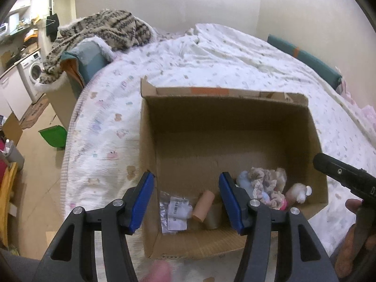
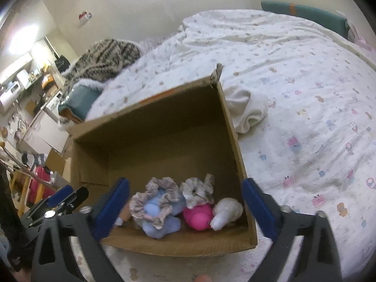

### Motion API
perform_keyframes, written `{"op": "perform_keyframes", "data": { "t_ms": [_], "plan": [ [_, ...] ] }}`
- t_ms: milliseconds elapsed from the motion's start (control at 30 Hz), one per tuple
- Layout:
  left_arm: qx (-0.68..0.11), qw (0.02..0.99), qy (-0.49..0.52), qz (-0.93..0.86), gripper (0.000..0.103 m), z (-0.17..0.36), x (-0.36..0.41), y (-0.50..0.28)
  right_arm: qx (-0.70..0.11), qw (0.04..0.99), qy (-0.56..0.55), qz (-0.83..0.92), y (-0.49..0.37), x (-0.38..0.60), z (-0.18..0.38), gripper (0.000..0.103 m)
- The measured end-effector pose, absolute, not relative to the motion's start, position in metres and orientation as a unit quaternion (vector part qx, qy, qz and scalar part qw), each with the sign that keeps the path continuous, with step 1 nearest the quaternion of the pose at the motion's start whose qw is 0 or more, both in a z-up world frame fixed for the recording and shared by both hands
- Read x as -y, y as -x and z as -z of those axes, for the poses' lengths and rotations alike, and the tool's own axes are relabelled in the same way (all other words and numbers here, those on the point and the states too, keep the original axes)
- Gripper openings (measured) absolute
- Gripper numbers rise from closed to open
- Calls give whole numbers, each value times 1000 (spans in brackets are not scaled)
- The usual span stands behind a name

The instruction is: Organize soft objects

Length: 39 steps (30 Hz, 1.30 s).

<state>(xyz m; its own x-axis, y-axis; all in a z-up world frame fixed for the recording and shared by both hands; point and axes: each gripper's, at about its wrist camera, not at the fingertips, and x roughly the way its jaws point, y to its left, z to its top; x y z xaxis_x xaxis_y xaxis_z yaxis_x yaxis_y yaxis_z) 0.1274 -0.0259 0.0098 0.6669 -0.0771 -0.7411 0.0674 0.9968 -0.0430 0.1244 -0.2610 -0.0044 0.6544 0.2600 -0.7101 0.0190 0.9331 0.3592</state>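
Note:
An open cardboard box (image 1: 223, 122) sits on the patterned bed cover. My left gripper (image 1: 187, 176) hangs open above its near left part, nothing between the blue pads. Below it lie a plastic packet (image 1: 175, 213), a cardboard tube (image 1: 203, 205) and an olive roll (image 1: 213, 216). My right gripper (image 2: 185, 183) stands wide open and empty over the near right corner of the box (image 2: 152, 129). There rest a blue plush (image 2: 155, 213) ringed by a frilly scrunchie (image 2: 154, 188), a pink plush (image 2: 197, 215) and a white plush (image 2: 226, 211).
A folded white cloth (image 2: 246, 110) lies on the bed against the box's right wall. A striped furry blanket (image 1: 103, 28) is heaped at the far left corner. Left of the bed are a green dustpan (image 1: 52, 136) on the floor and a washing machine (image 1: 33, 70).

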Motion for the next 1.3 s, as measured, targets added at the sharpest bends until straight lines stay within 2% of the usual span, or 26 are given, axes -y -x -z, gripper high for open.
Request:
{"op": "perform_keyframes", "data": {
  "t_ms": [67, 133, 200, 267, 333, 500, 667, 1300],
  "plan": [
    [-403, 914, 4, 43, 55, -16, 26, -123, -400, 898, -169, -68, -119, 261, -2, 103],
    [-394, 918, 1, 46, 68, -24, 25, -118, -394, 901, -167, -66, -116, 261, -8, 103],
    [-385, 922, -1, 43, 76, -32, 24, -113, -385, 906, -161, -65, -111, 259, -15, 103],
    [-374, 927, 3, 40, 78, -40, 22, -106, -377, 912, -152, -63, -104, 258, -21, 103],
    [-374, 927, 12, 39, 87, -46, 17, -100, -371, 915, -148, -60, -97, 256, -26, 103],
    [-365, 930, 31, 41, 98, -54, 8, -84, -361, 920, -140, -59, -77, 256, -30, 103],
    [-360, 932, 35, 34, 102, -58, 1, -67, -356, 923, -132, -56, -59, 251, -31, 103],
    [-346, 938, -6, 8, 102, -55, -1, -22, -352, 928, -112, -45, -31, 234, -25, 103]
  ]
}}
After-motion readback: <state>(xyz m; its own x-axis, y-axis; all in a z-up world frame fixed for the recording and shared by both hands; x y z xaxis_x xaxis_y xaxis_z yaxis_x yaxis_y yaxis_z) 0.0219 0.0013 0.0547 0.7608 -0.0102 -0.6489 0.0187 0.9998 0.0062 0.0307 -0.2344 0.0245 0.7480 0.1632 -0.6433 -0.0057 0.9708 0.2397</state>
